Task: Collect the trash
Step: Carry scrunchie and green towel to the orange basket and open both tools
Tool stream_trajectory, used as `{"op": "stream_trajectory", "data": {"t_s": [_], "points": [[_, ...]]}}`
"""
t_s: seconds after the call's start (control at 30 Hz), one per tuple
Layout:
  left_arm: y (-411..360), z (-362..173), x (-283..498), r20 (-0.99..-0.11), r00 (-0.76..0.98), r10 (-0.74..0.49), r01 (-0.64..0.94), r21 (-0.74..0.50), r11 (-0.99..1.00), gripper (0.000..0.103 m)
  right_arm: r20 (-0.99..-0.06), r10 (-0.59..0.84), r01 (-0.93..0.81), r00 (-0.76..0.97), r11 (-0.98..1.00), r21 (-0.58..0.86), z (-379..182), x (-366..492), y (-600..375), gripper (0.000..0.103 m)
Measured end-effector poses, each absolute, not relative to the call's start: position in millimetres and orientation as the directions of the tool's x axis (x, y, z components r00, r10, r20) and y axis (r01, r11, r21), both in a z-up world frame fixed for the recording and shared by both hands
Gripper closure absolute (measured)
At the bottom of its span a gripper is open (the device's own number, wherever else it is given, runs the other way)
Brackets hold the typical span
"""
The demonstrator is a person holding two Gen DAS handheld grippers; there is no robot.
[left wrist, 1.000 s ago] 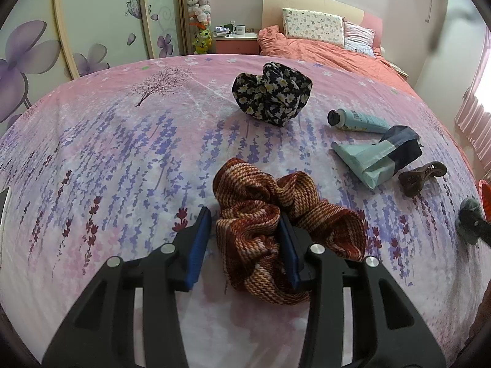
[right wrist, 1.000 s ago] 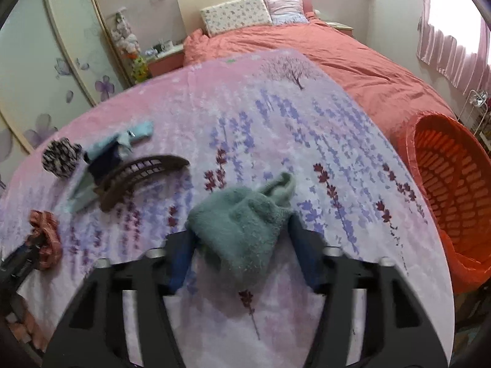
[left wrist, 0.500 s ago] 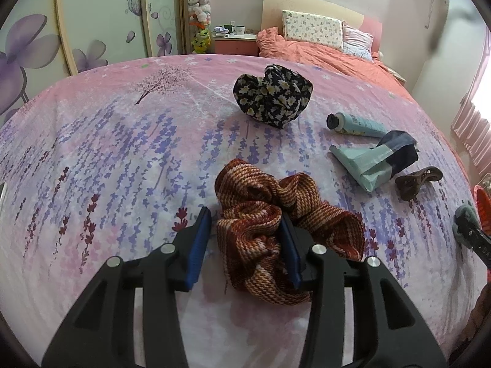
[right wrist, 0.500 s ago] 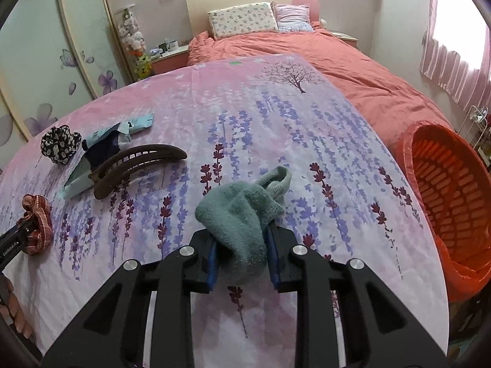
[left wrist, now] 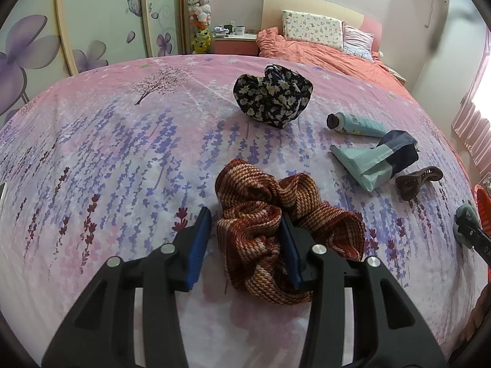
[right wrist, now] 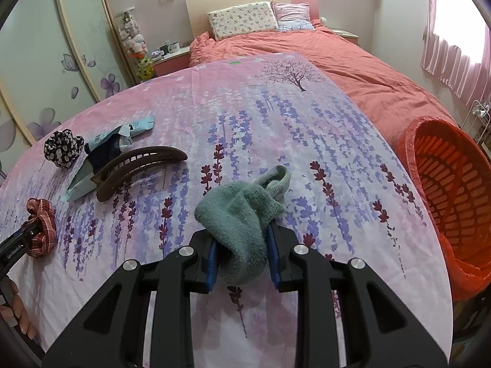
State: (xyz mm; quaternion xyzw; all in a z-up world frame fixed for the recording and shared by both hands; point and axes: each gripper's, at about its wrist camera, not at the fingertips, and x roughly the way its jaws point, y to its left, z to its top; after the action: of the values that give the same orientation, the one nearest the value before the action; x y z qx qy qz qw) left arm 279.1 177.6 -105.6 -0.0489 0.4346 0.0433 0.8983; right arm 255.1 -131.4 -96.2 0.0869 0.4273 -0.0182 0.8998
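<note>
My right gripper (right wrist: 242,251) is shut on a teal sock (right wrist: 242,214) and holds it just above the floral sheet. My left gripper (left wrist: 244,233) is open around a red-brown striped scrunchie (left wrist: 270,220); the right finger sits inside its folds and the left finger stands apart from it. The scrunchie also shows in the right wrist view (right wrist: 41,224). An orange laundry basket (right wrist: 445,184) stands off the table's right edge.
On the sheet lie a black daisy scrunchie (left wrist: 273,98), a teal tube (left wrist: 356,124), a teal and navy packet (left wrist: 377,159) and a brown hair clip (right wrist: 138,165). A bed with an orange cover (right wrist: 353,70) lies beyond.
My right gripper has closed on the teal sock and lifted it slightly. My left gripper has narrowed a little around the red-brown scrunchie.
</note>
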Motion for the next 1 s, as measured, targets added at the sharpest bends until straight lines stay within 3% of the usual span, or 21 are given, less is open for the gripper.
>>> {"op": "stream_trajectory", "data": {"t_s": [0.43, 0.5, 0.57, 0.63, 0.7, 1.0], "points": [[172, -103, 277, -0.783, 0.622, 0.022, -0.103, -0.054, 0.993, 0.061, -0.771, 0.046, 0.095, 0.635, 0.986, 0.137, -95, 254, -131, 0.074], [172, -102, 273, -0.778, 0.628, -0.009, -0.086, -0.081, 0.993, 0.068, -0.772, 0.038, 0.085, 0.634, 0.989, 0.118, -94, 251, -130, 0.061], [175, -102, 269, -0.773, 0.633, -0.037, -0.075, -0.109, 0.991, 0.074, -0.767, 0.039, 0.097, 0.64, 0.987, 0.131, -93, 244, -135, 0.06], [176, -102, 266, -0.771, 0.635, -0.05, -0.069, -0.121, 0.99, 0.08, -0.763, 0.067, 0.109, 0.643, 0.978, 0.177, -94, 238, -143, 0.081], [174, -101, 261, -0.769, 0.636, -0.056, -0.06, -0.122, 0.991, 0.081, -0.764, 0.089, 0.104, 0.639, 0.974, 0.201, -93, 234, -148, 0.089], [141, -47, 234, -0.699, 0.71, -0.09, -0.004, -0.133, 0.991, 0.082, -0.659, 0.077, 0.101, 0.748, 0.968, 0.228, -33, 199, -178, 0.089]]}}
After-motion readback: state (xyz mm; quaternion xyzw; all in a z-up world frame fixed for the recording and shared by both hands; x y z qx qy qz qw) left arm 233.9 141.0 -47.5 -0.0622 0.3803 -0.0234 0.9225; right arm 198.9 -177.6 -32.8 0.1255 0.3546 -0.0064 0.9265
